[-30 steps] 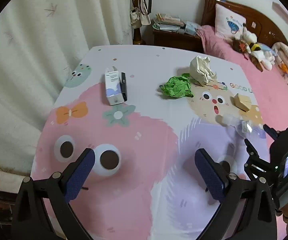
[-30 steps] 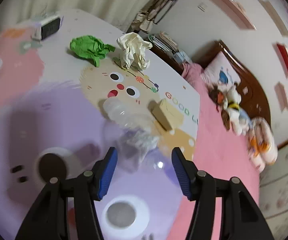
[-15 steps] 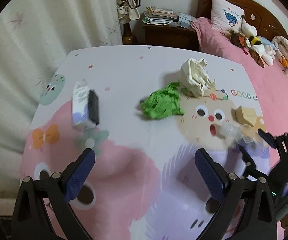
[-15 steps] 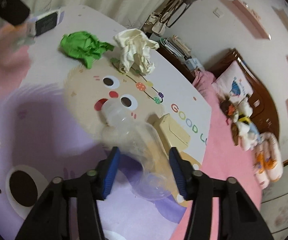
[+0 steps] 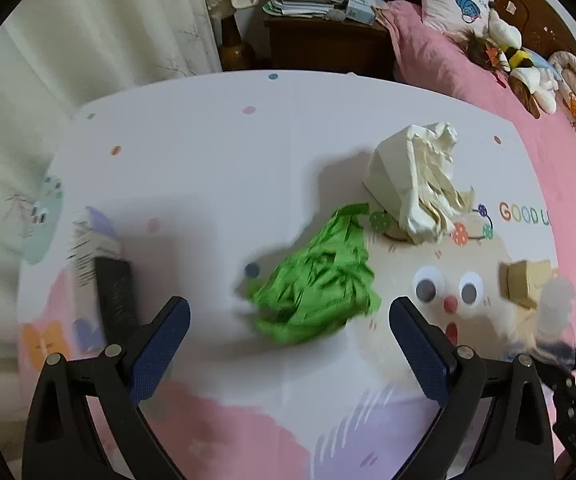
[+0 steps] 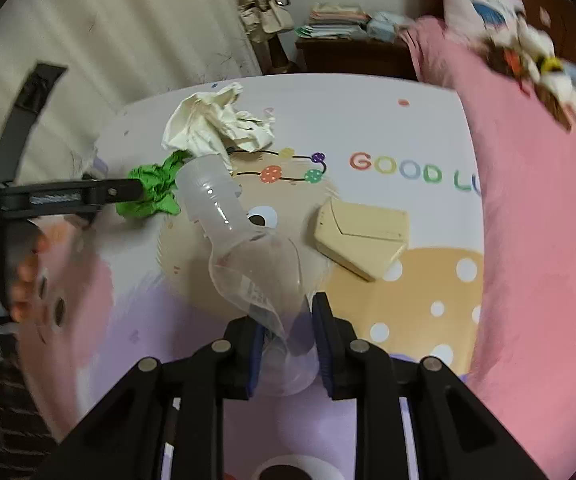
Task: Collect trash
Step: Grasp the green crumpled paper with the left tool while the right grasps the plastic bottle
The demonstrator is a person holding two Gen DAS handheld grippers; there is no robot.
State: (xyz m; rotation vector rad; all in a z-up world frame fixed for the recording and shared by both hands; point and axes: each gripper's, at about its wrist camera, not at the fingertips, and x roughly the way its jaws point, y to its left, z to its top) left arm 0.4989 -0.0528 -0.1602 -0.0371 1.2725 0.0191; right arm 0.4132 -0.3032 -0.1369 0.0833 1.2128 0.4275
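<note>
My right gripper (image 6: 288, 340) is shut on the base of a crushed clear plastic bottle (image 6: 243, 240), whose neck points away over the table; the bottle also shows in the left wrist view (image 5: 554, 304). My left gripper (image 5: 288, 344) is open and empty, just short of a crumpled green paper (image 5: 316, 284) that lies between its fingers' lines. A crumpled cream paper (image 5: 416, 184) lies behind the green one. A small tan box (image 6: 362, 236) lies right of the bottle. A white and black carton (image 5: 103, 276) lies at the left.
The table (image 5: 207, 160) has a cartoon-print cloth. A pink bed (image 5: 468, 68) with plush toys runs along the right. A wooden nightstand (image 5: 324, 40) with papers stands behind the table. A curtain (image 5: 67, 60) hangs at the left.
My right gripper has closed on the bottle and turned with it. My left gripper has moved forward towards the green paper, staying open.
</note>
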